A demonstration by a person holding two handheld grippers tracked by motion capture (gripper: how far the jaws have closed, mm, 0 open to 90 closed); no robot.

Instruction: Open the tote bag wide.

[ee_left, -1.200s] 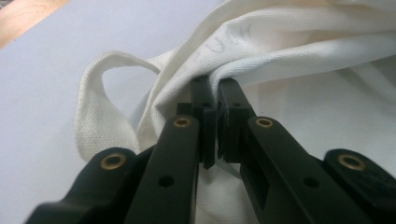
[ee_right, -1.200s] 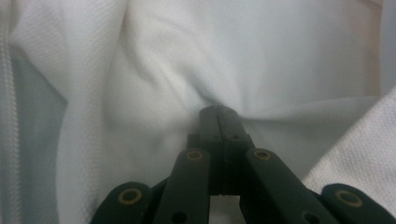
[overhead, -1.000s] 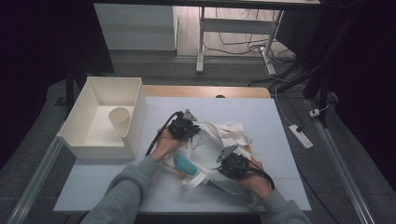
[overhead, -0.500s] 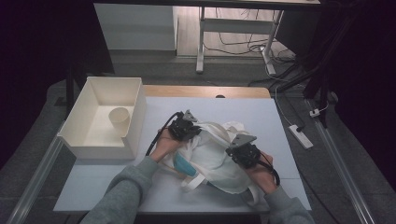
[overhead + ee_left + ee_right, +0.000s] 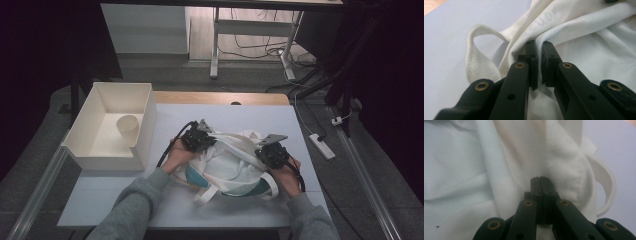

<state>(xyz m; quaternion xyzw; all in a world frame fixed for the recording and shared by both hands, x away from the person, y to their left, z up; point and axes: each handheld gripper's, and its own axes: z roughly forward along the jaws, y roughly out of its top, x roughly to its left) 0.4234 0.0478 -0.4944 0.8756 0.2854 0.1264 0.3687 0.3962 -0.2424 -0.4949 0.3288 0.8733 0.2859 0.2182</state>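
Left gripper (image 5: 539, 47) pinches bag (image 5: 227, 162) fold | right gripper (image 5: 540, 180) clamped on its cloth | bag mid-table (image 5: 250, 117), beside my box (image 5: 107, 127) | soft, light, floppy; I'd grip hems or strap (image 5: 477, 63)

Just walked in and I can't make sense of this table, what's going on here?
A person is working a white cloth bag on the table, one claw in each hand. The left claw pinches a fold of the fabric near a strap loop. The right claw is shut against the cloth on the bag's other side. A white box with a paper cup inside sits to the left.
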